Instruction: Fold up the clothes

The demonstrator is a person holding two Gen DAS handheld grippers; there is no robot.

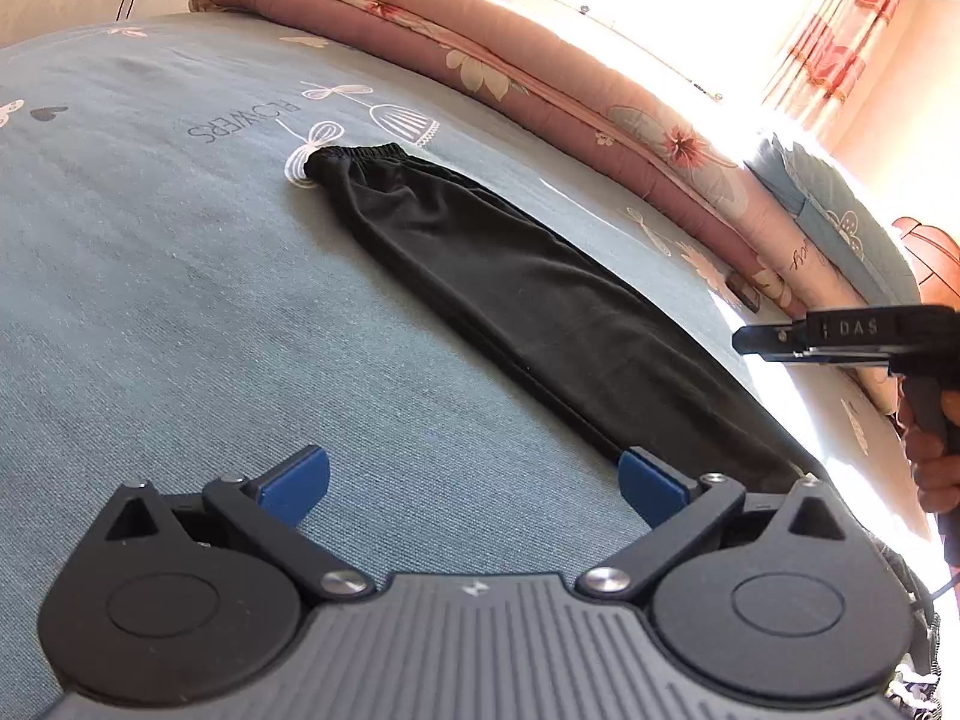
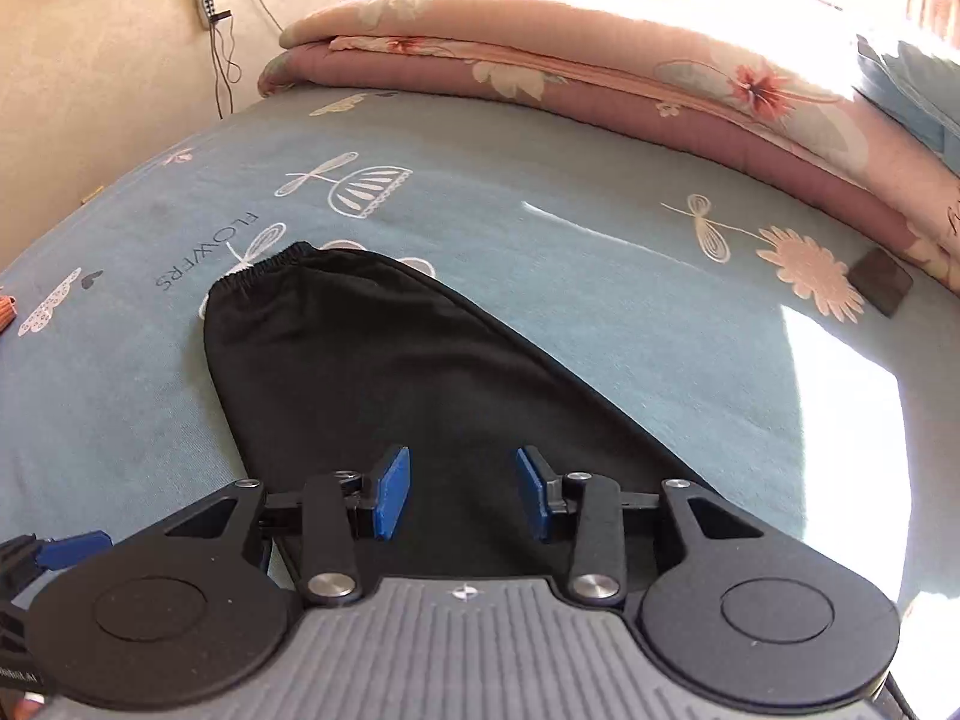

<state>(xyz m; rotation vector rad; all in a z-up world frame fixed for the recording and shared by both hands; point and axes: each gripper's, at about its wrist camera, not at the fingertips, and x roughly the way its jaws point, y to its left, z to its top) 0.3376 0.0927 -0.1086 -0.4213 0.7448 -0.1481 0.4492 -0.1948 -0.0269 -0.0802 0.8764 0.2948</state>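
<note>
Black trousers (image 1: pixel 510 300) lie flat in a long narrow strip on the blue-grey bedsheet (image 1: pixel 150 276), their elastic cuff (image 1: pixel 354 156) at the far end. My left gripper (image 1: pixel 474 483) is open wide low over the sheet; its right blue pad (image 1: pixel 654 483) sits at the trousers' near edge and nothing is between the pads. In the right wrist view the trousers (image 2: pixel 390 372) fill the middle. My right gripper (image 2: pixel 465 492) hovers over their near part, open, with only cloth below. From the left wrist view it enters at the right edge (image 1: pixel 756 341), held by a hand (image 1: pixel 930 468).
A folded pink floral quilt (image 2: pixel 600 66) runs along the far side of the bed, with a blue pillow (image 1: pixel 840 210) at its right end. A small dark flat rectangle (image 2: pixel 882 288) lies on the sheet near the quilt. Cables and a power strip (image 2: pixel 207 0) hang on the wall.
</note>
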